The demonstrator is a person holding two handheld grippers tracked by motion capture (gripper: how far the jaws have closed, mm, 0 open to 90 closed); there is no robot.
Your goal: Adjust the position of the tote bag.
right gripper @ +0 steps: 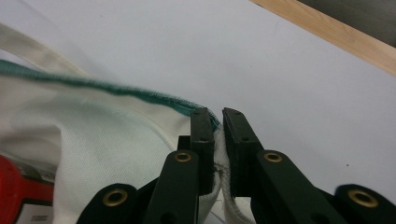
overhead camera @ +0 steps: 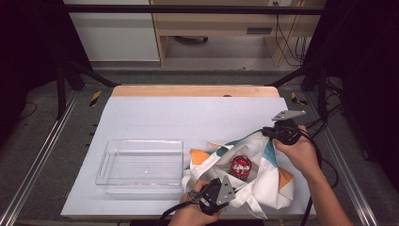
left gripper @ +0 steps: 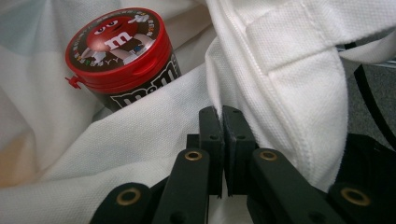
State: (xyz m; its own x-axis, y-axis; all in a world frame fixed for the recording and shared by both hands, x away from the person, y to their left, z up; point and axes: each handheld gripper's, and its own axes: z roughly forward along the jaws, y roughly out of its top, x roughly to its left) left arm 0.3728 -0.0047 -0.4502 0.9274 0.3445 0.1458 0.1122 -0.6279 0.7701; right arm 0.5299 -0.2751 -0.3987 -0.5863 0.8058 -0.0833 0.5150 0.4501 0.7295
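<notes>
- Bag [overhead camera: 263, 174], white cloth with orange and teal patches, lies open at the bench's [overhead camera: 155, 117] near right.
- Red-lidded can [overhead camera: 240, 167] stands inside the bag mouth.
- Left tool [left gripper: 222, 114] clamped on the bag's near white rim; hand at the near edge.
- Right tool [right gripper: 214, 121] clamped on the far teal-stitched rim, lifting it.
- Clear tray [overhead camera: 106, 162] sits left of the bag.
- Bench topped with a white sheet, wood strip at the far edge; dark frame, cabinets beyond.

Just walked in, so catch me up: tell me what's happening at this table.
A person holds a white tote bag open with two grippers. The left gripper is shut on the bag's near rim, the right gripper on its far, green-edged rim. A red-lidded candy can sits inside the bag. A clear bin stands to the left.
</notes>
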